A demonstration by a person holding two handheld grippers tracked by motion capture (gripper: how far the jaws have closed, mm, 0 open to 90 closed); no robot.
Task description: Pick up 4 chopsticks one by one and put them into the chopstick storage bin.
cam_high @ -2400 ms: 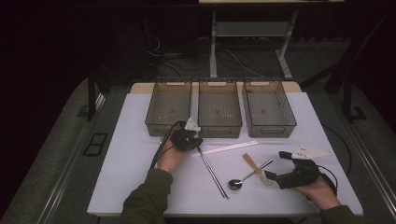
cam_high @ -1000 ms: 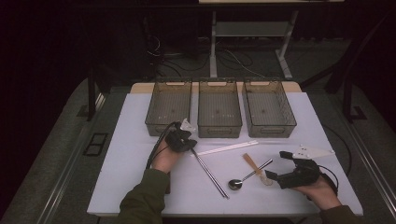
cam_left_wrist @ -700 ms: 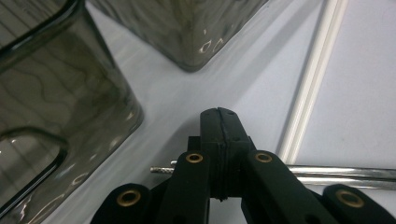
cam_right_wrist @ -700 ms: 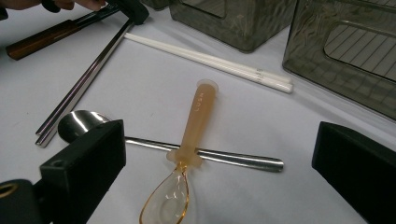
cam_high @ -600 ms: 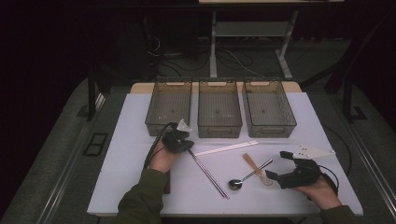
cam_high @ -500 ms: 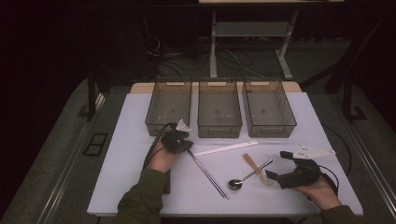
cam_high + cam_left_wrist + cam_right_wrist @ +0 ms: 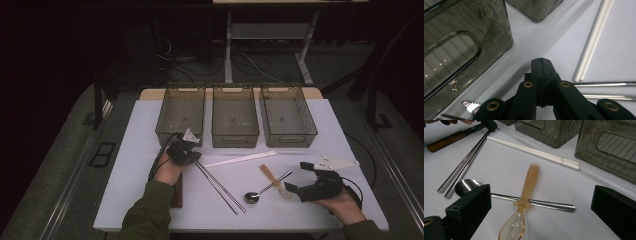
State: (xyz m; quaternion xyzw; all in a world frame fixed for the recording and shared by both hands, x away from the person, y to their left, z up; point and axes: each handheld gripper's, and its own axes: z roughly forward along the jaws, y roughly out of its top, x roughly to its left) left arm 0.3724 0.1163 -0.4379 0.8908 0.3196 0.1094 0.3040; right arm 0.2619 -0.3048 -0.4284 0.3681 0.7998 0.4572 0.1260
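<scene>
My left gripper (image 7: 193, 154) rests on the white table just in front of the left bin (image 7: 180, 112). Its jaws are shut with nothing between them; in the left gripper view the left gripper (image 7: 541, 62) points at the gap between two bins. Two metal chopsticks (image 7: 218, 186) lie beside it, running toward the front edge. My right gripper (image 7: 298, 178) stands open at the front right. In the right gripper view the right gripper (image 7: 541, 195) frames an amber plastic spoon (image 7: 529, 182), which lies across the handle of a metal spoon (image 7: 544, 204).
Three smoky plastic bins (image 7: 235, 115) stand in a row at the back of the table (image 7: 135, 165). White chopsticks (image 7: 240, 159) lie in front of the middle bin. Brown chopsticks (image 7: 176, 192) lie beside the left forearm.
My left gripper has drifted a little to the left, staying shut. The right gripper has kept still.
</scene>
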